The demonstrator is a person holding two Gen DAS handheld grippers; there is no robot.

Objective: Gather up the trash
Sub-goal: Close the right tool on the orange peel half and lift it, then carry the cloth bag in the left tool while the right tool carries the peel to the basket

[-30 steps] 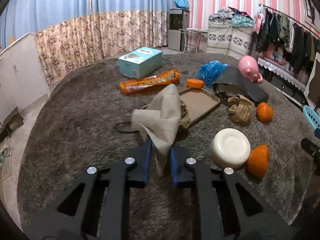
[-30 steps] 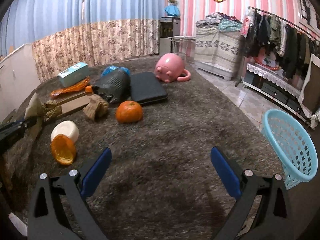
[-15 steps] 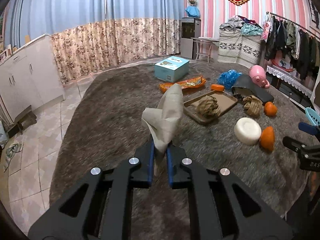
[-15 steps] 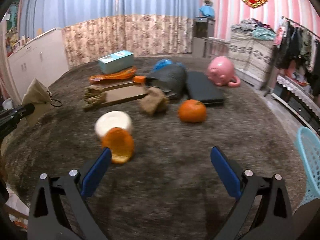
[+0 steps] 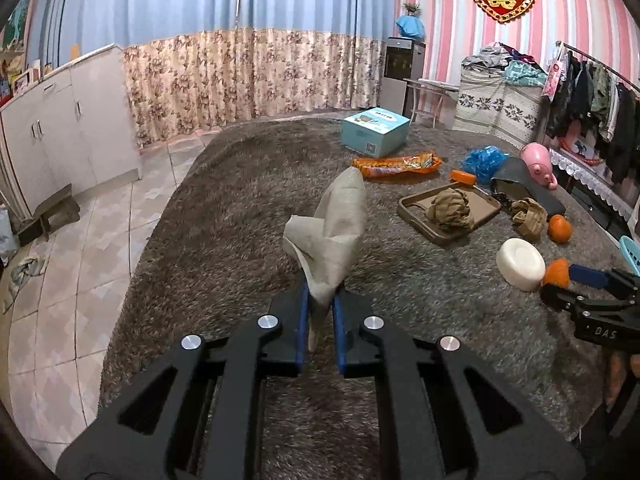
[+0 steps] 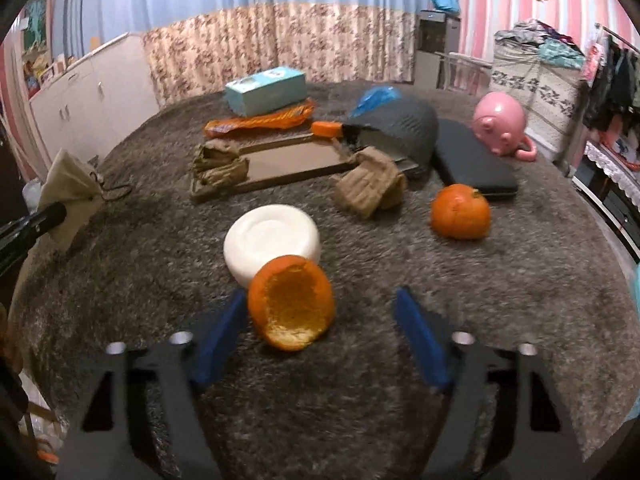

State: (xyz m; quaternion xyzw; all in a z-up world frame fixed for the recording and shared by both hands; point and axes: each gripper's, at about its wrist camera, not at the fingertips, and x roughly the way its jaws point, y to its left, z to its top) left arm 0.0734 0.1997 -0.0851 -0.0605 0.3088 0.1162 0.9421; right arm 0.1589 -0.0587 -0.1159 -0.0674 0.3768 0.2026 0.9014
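My left gripper (image 5: 320, 296) is shut on a crumpled beige paper napkin (image 5: 332, 232), held up above the brown shaggy surface; the right wrist view shows the napkin (image 6: 70, 196) at far left. An empty orange peel (image 6: 292, 304) lies on the surface against an upturned white bowl (image 6: 272, 236). My right gripper (image 6: 320, 300) is down around the peel and its jaws are closing. The left pad is at the peel's side and the right pad stands well apart from it. In the left wrist view the right gripper (image 5: 576, 280) is at the peel (image 5: 557, 273).
Behind lie a brown tray (image 6: 296, 160) with a paper wad (image 6: 218, 164), another wad (image 6: 370, 186), a whole orange (image 6: 460, 212), an orange wrapper (image 6: 260, 122), a blue box (image 6: 266, 90) and a pink piggy bank (image 6: 500, 122). A blue basket (image 5: 632, 252) is at right. Tiled floor lies left.
The right gripper swung left and dropped to the orange peel, and its jaws have narrowed around it. The left gripper pulled back with the napkin still in it.
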